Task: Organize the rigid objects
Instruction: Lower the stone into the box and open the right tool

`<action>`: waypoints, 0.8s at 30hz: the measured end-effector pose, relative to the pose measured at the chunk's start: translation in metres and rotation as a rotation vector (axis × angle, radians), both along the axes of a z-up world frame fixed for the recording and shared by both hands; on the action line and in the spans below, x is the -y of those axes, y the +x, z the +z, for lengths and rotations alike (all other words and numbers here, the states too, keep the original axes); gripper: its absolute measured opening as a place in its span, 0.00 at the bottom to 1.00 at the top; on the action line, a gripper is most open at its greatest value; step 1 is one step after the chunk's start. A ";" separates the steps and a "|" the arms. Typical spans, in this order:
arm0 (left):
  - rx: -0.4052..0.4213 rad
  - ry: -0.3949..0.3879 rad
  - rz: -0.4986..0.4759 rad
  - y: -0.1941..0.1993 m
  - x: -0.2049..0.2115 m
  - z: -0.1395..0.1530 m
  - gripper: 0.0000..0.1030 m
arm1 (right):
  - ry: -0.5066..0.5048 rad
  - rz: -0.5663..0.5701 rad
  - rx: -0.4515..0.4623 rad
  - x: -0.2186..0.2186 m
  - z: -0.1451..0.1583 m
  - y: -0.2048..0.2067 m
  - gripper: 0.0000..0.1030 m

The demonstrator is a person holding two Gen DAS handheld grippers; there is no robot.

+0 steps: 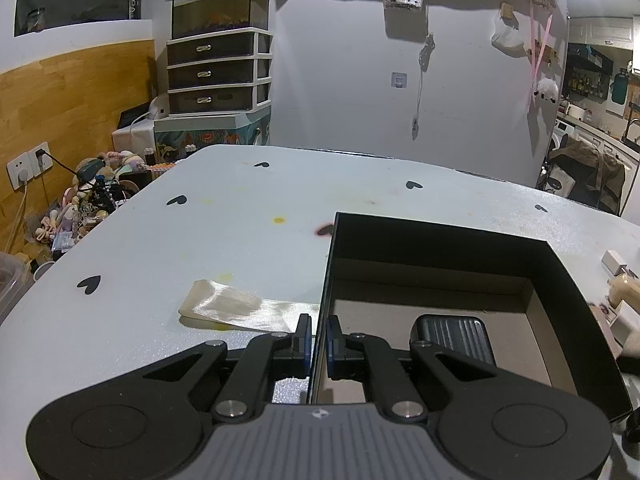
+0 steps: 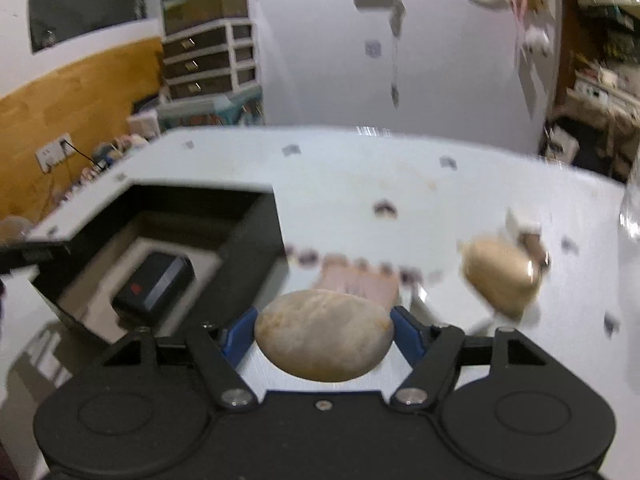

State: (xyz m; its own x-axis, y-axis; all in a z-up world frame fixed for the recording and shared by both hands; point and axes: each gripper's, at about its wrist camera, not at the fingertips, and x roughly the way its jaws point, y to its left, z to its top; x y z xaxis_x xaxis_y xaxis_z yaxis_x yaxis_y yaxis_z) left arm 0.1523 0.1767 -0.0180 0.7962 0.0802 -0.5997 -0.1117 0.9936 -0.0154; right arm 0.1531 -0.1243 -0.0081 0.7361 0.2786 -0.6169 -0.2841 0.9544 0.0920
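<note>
**A:** What do we have in our right claw (image 2: 323, 334)?

**B:** A smooth, rounded tan stone (image 2: 323, 340), lying crosswise. The blue pads (image 2: 408, 334) are clamped on its two ends, so its long axis runs from pad to pad. The view is blurred.

**A:** And where does it need to go?

**B:** We judge it belongs in the open black cardboard box with a brown floor (image 2: 256, 232). From this claw the box lies ahead and to the left, its nearest wall just beside the stone. A dark ribbed rectangular case (image 2: 154, 286) already rests on the box floor.

**A:** What is our left claw (image 1: 319, 342) doing?

**B:** Its pads are together on the box's thin left wall (image 1: 324, 280), pinching it, which should steady the box. So the right hand is the one free to carry.

**A:** Anything else waiting?

**B:** A second tan stone (image 2: 500, 276) lies on the surface to the right of the held one, well apart from the box. Just beyond it is a small white item we cannot identify.

**A:** Describe the surface and room.

**B:** A pale surface (image 1: 200, 240) printed with small black hearts, stained in spots. A cream satin ribbon (image 1: 240, 308) lies left of the box. Behind stand a grey wall, a stack of plastic drawers (image 1: 218, 72) with a dark glass tank (image 1: 220, 8) on top, and wood panelling.
</note>
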 end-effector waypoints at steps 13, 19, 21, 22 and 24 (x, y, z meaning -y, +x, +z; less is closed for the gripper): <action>0.015 -0.003 0.004 -0.001 0.000 0.000 0.07 | 0.151 0.168 -0.150 -0.098 0.040 0.078 0.71; 0.023 -0.013 -0.011 -0.003 -0.002 -0.001 0.07 | 0.203 0.056 -0.326 -0.141 0.009 0.113 0.71; 0.027 -0.016 -0.016 -0.004 -0.002 -0.001 0.07 | 0.225 0.025 -0.358 -0.151 0.001 0.120 0.71; 0.028 -0.016 -0.020 -0.004 -0.002 -0.001 0.07 | 0.230 0.010 -0.374 -0.155 -0.003 0.123 0.71; 0.031 -0.018 -0.027 -0.004 -0.002 -0.002 0.07 | 0.224 -0.016 -0.396 -0.165 -0.008 0.127 0.71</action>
State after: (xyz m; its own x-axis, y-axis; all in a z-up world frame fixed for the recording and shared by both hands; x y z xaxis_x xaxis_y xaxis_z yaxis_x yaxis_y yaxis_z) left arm 0.1482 0.1788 -0.0197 0.8160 0.0480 -0.5761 -0.0841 0.9958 -0.0363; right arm 0.2803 0.0402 -0.0165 0.4610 0.4274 -0.7777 -0.1706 0.9027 0.3950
